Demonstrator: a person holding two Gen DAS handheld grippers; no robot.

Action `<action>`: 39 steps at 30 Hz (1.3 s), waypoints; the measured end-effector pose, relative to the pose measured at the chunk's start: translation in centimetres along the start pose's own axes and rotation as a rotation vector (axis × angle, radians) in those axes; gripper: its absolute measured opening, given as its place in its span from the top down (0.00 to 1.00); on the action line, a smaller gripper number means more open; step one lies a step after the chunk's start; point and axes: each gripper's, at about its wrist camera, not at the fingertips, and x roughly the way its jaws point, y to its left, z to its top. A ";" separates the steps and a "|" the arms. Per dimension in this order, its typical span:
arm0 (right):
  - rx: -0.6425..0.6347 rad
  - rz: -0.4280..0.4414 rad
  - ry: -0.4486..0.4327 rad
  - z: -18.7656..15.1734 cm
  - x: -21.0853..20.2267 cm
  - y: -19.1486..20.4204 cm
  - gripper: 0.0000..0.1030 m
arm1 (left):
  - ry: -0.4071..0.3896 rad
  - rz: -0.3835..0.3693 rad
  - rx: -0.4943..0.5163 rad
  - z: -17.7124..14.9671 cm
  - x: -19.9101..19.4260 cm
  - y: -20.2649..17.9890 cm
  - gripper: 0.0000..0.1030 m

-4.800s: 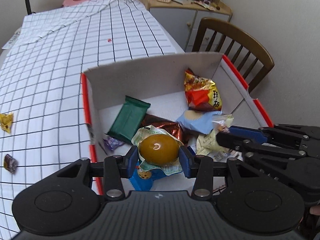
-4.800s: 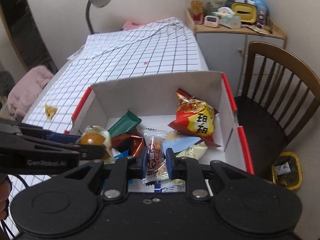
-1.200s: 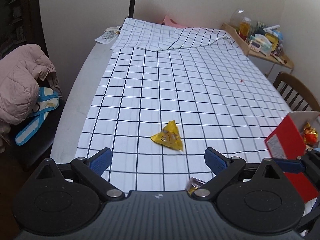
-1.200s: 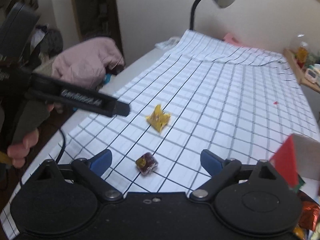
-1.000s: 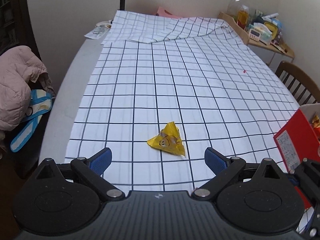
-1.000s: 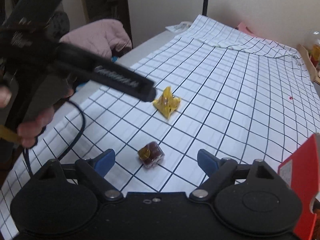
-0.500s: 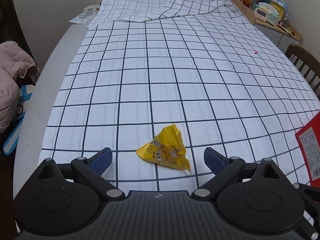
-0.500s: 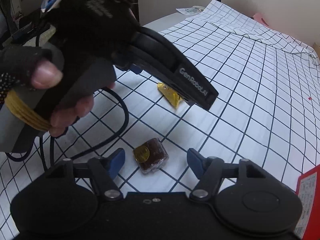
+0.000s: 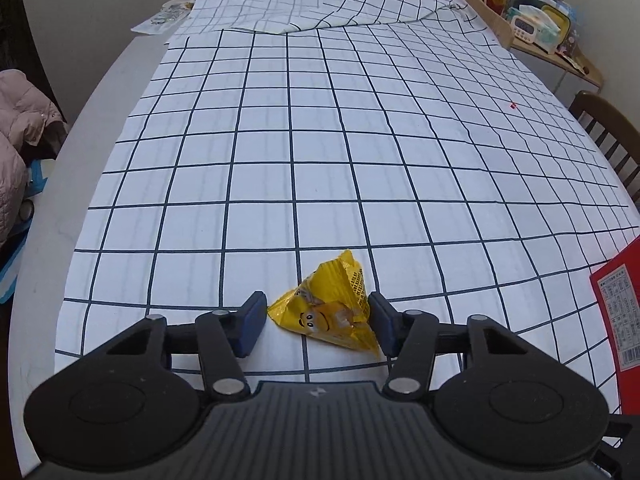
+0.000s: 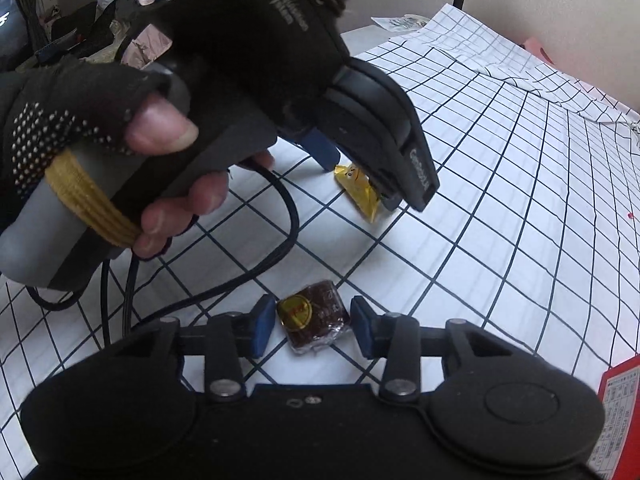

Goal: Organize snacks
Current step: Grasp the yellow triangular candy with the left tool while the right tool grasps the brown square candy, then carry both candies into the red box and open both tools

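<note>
A yellow triangular candy packet (image 9: pixel 329 312) lies on the checked tablecloth (image 9: pixel 320 140). My left gripper (image 9: pixel 318 322) is down at the cloth with its blue pads on either side of the packet, close to touching it. The packet also shows in the right wrist view (image 10: pixel 358 189), under the left gripper (image 10: pixel 356 178). A small dark brown wrapped candy with a gold sticker (image 10: pixel 314 316) lies between the blue pads of my right gripper (image 10: pixel 313 325), with small gaps on both sides. The red flap of the snack box (image 9: pixel 618 312) shows at the right edge.
A black cable (image 10: pixel 224 280) runs across the cloth by the gloved left hand (image 10: pixel 100 128). A wooden chair (image 9: pixel 608 136) stands at the table's right side. A shelf with bottles and a clock (image 9: pixel 532 24) is at the far right. A pink jacket (image 9: pixel 20 132) lies left.
Both grippers have moved from the box to the loose snacks, dropped down to the cloth and narrowed their jaws from wide open to just around the yellow packet and the brown candy.
</note>
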 end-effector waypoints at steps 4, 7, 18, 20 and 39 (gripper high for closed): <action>0.014 -0.016 -0.004 -0.3 -0.6 0.2 0.63 | -0.018 0.006 0.008 -0.2 -0.6 -0.1 0.60; 0.041 -0.038 0.004 -0.2 -0.9 0.2 0.63 | -0.019 0.015 0.011 -0.4 -1.0 -0.2 0.69; 0.164 -0.060 -0.045 -1.6 -6.0 -0.6 0.63 | -0.029 -0.010 -0.022 -1.9 -5.2 0.1 0.70; 0.188 -0.059 -0.058 -2.0 -7.4 -0.9 0.63 | -0.035 -0.004 -0.012 -2.4 -6.4 -0.2 0.70; 0.353 -0.100 -0.200 -5.5 -19.1 -3.1 0.63 | -0.128 -0.091 0.009 -5.7 -18.6 -5.7 0.70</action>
